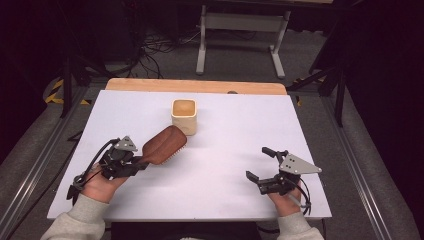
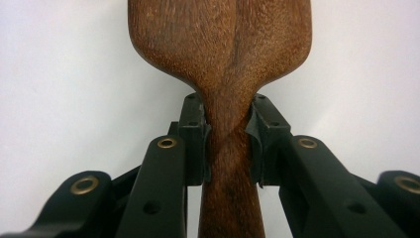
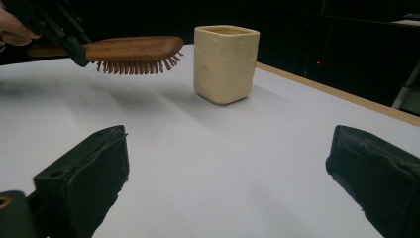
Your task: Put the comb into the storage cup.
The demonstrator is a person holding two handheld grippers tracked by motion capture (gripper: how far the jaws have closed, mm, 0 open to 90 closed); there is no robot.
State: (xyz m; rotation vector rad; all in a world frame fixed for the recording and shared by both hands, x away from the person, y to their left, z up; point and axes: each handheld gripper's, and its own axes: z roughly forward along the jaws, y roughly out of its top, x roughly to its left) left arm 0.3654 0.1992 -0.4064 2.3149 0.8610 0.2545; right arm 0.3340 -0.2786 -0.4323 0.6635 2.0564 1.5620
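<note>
Now, left gripper (image 1: 136, 167) pinching wooden hairbrush (image 1: 164, 144) handle beside cream cup (image 1: 184, 116); right gripper (image 1: 259, 164) jaws spread

On the counter (image 1: 210, 175) the cup (image 1: 184, 116) stands at my twelve o'clock, toward the far edge. My left gripper (image 1: 134, 165) at nine o'clock holds the hairbrush (image 1: 164, 145) above the counter, its head just short of the cup. My right gripper (image 1: 260, 167) sits at three o'clock, well apart.

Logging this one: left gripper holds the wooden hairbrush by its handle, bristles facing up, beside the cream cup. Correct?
Not quite: the bristles face down. The right gripper view shows the hairbrush held off the table by the left gripper, bristles pointing at the table. The handle grip and the nearby cup are right.
</note>
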